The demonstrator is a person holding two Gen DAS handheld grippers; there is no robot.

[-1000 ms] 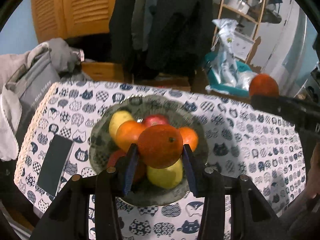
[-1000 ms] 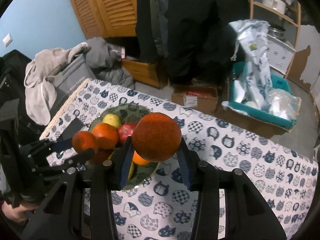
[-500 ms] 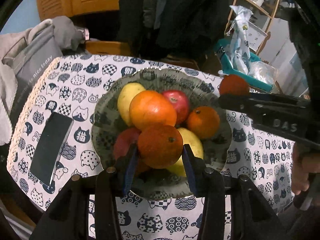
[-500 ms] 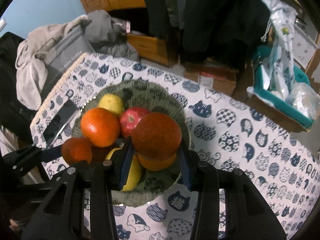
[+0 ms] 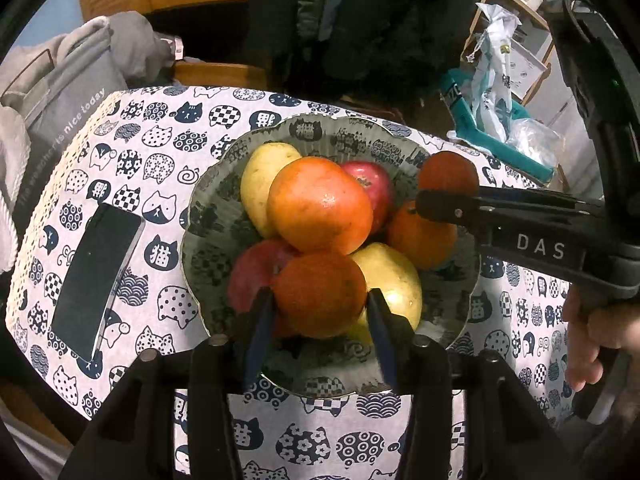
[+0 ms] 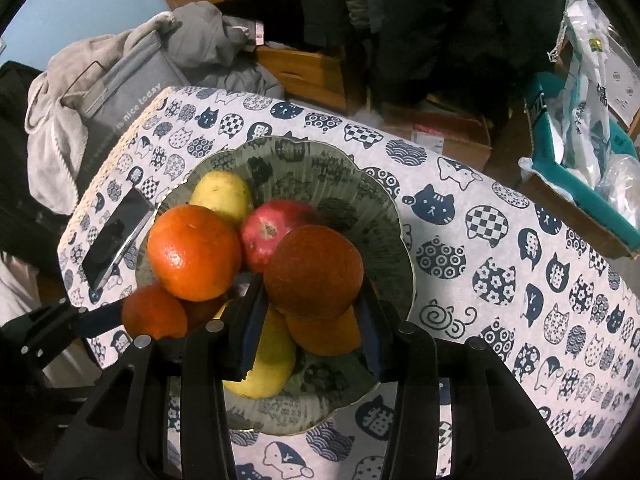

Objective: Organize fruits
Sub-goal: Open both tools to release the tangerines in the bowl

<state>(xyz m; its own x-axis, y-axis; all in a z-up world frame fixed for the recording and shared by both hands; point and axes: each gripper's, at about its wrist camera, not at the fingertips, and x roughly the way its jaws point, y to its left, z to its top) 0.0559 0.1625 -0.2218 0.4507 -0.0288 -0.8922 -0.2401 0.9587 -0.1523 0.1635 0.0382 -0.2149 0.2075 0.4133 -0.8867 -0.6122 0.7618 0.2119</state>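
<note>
Left gripper (image 5: pixel 320 312): jaws just opened a little, a dark orange (image 5: pixel 320 294) lying between them; the left pad appears to touch its side, a slight gap shows at the right pad, and whether any pressure remains cannot be told. The dark orange is set on the near side of the fruit heap, against a red apple (image 5: pixel 252 272) on its left and a yellow pear (image 5: pixel 394 280) on its right. Right gripper (image 6: pixel 312 312): jaws pinched on a second dark orange (image 6: pixel 314 266), which is held low over the right side of the heap, directly above a smaller orange (image 6: pixel 326 334). Heap, further items: a large bright orange (image 5: pixel 320 206) at the top, a yellow fruit (image 5: pixel 260 184) at far left, a second red apple (image 5: pixel 370 188) behind. All are contained in a grey patterned bowl (image 5: pixel 348 138) with a scalloped rim. The bowl is placed on a cat-print tablecloth (image 5: pixel 160 152). A dark phone (image 5: pixel 96 280) is laid flat on the cloth, left of the bowl. A hand (image 5: pixel 592 344) is seen at the right gripper's handle.
</note>
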